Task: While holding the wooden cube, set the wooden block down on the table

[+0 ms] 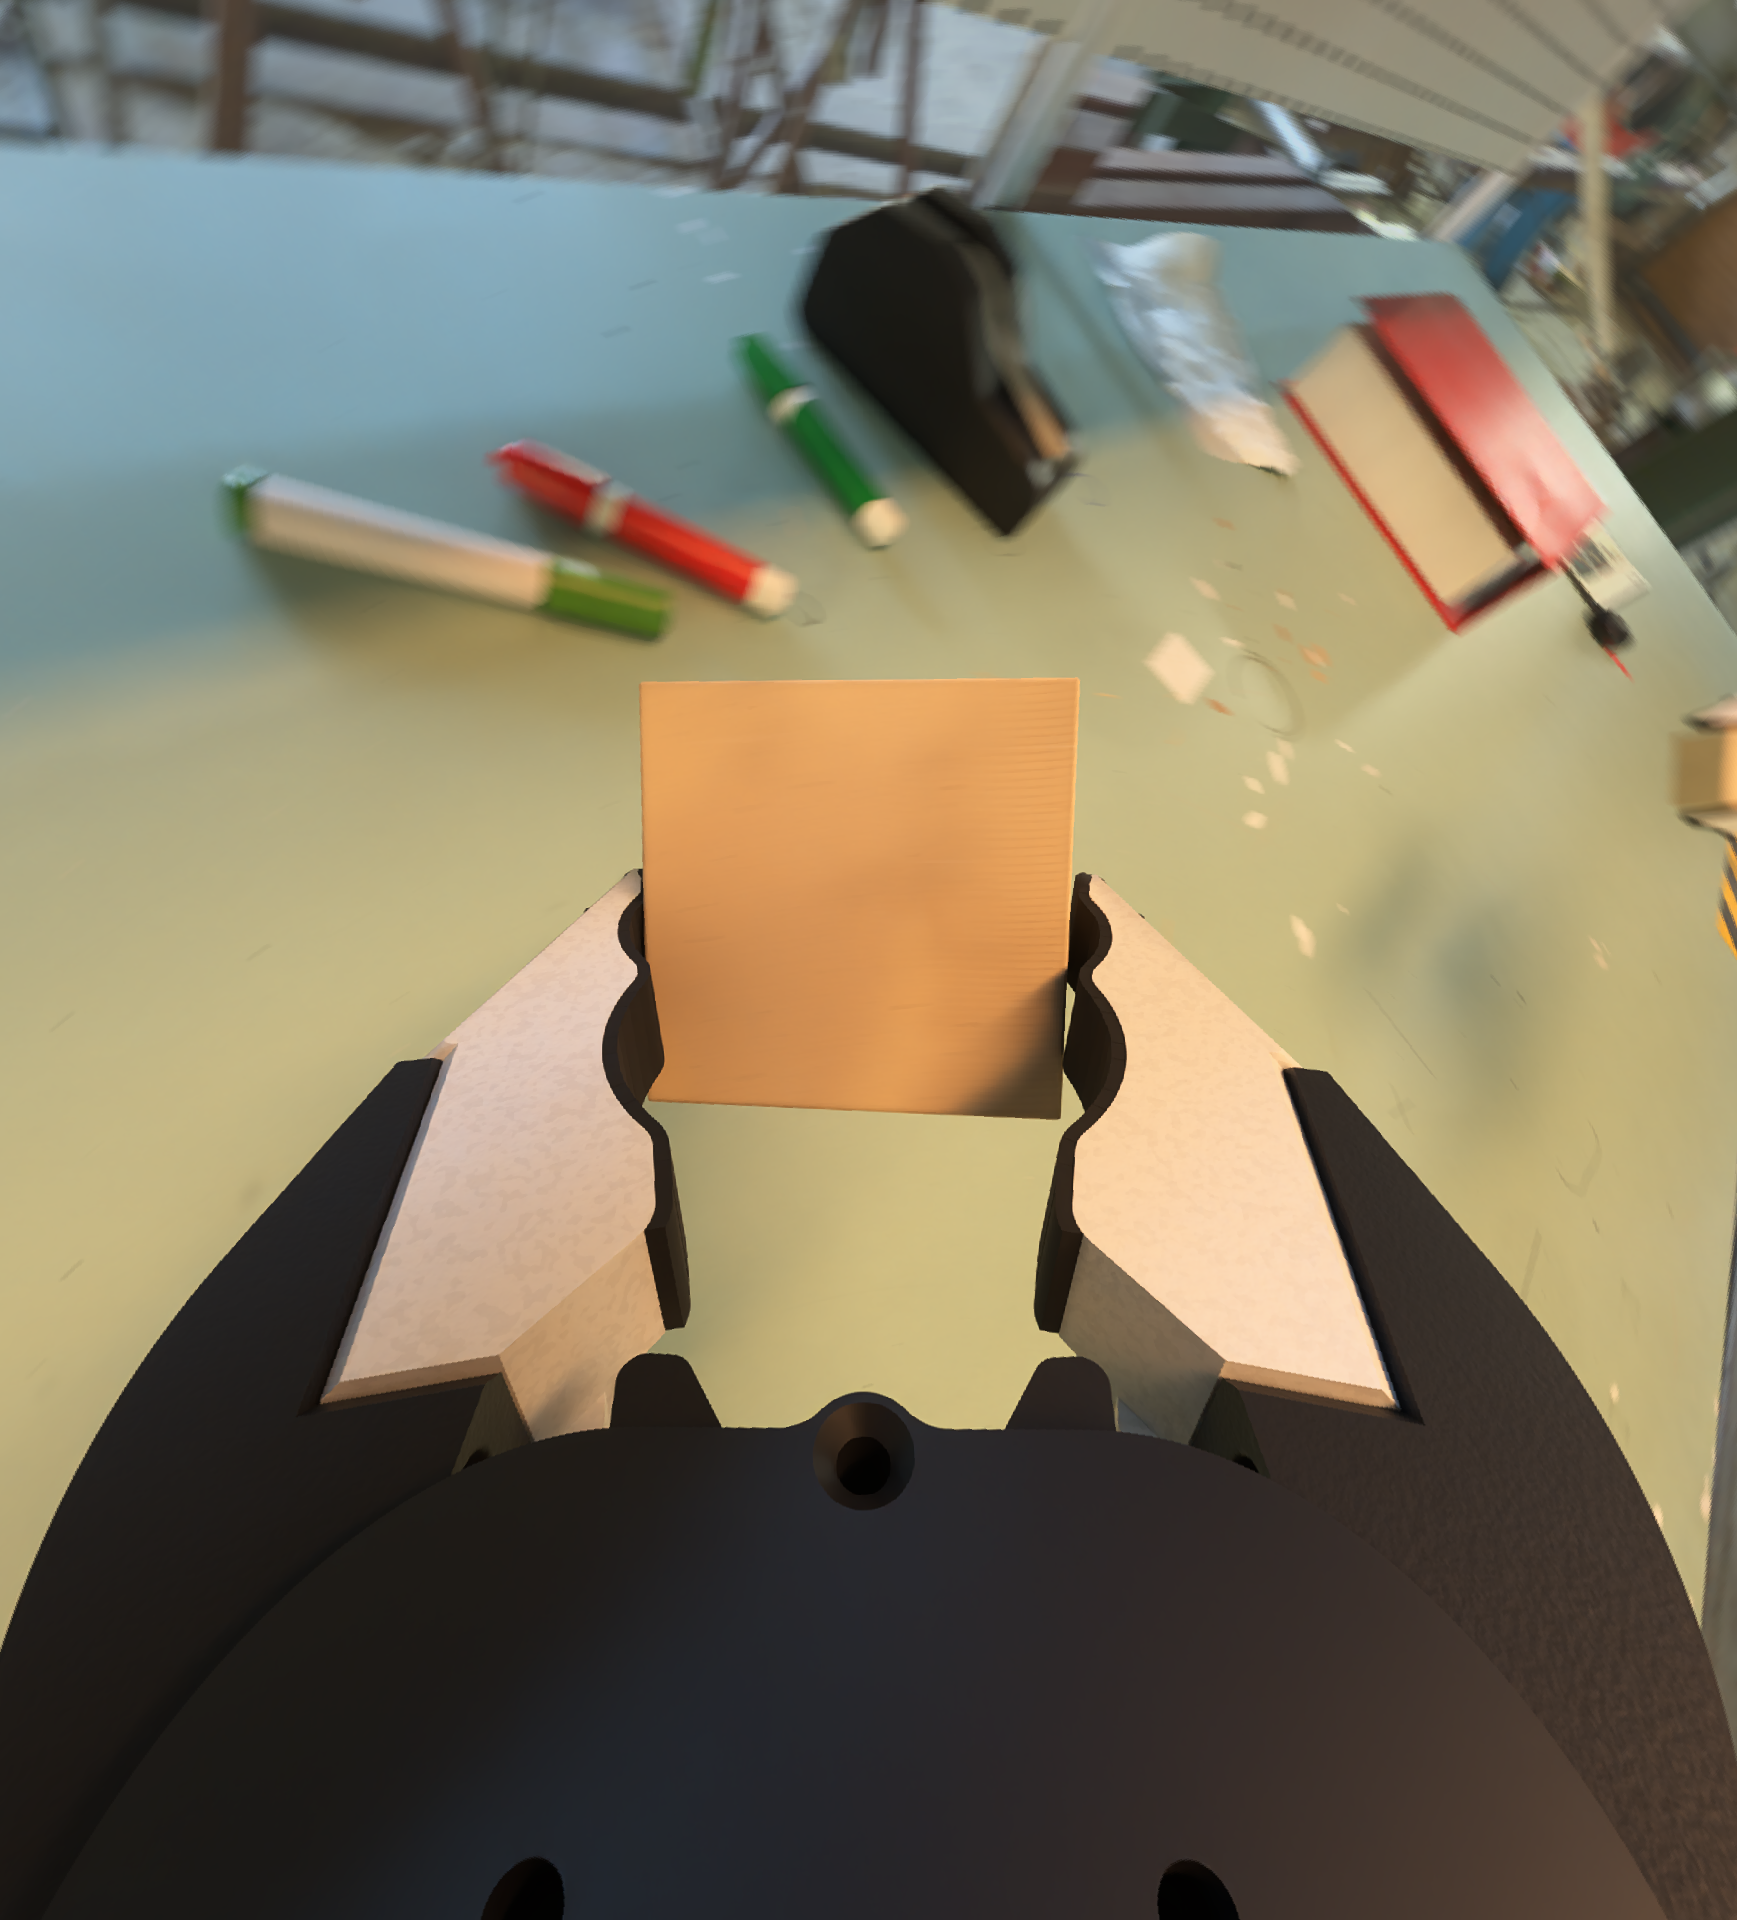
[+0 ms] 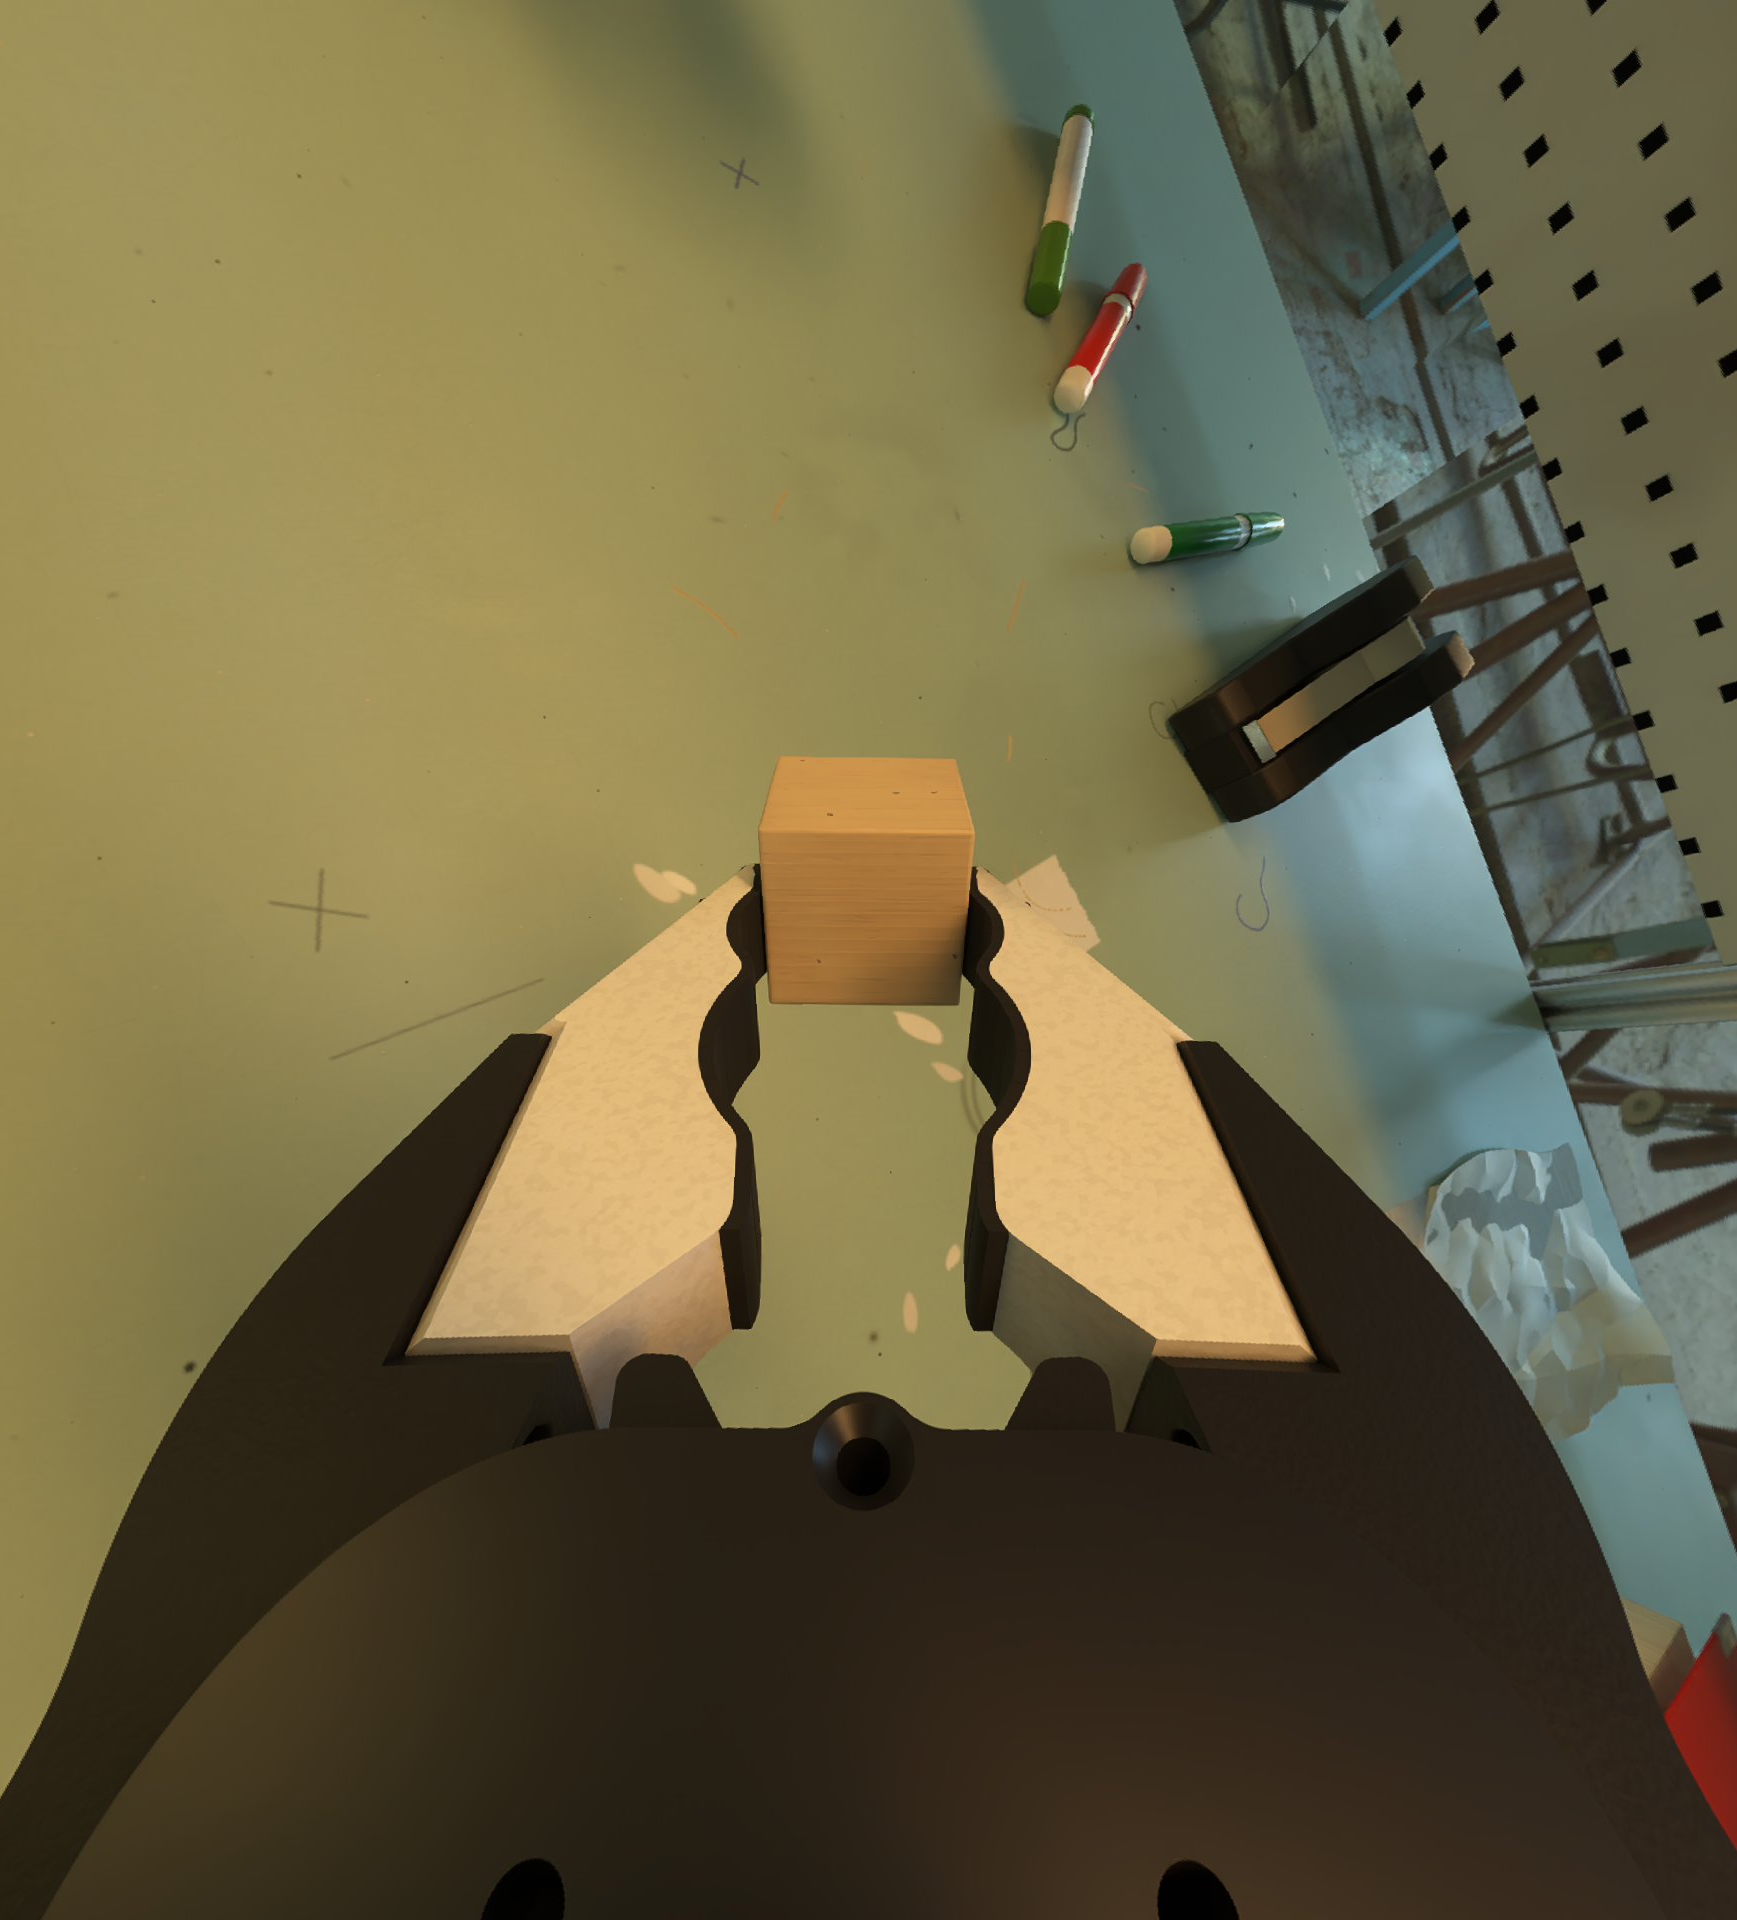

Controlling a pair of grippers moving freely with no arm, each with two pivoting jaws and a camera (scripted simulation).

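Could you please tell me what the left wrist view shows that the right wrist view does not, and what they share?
Only the left wrist view shows the left tool shut on the wooden block, plus the whole red book.

Only the right wrist view shows the right tool shut on the wooden cube, and the pegboard.

Both show the green table, three markers including a red one, the black tape dispenser and crumpled paper.
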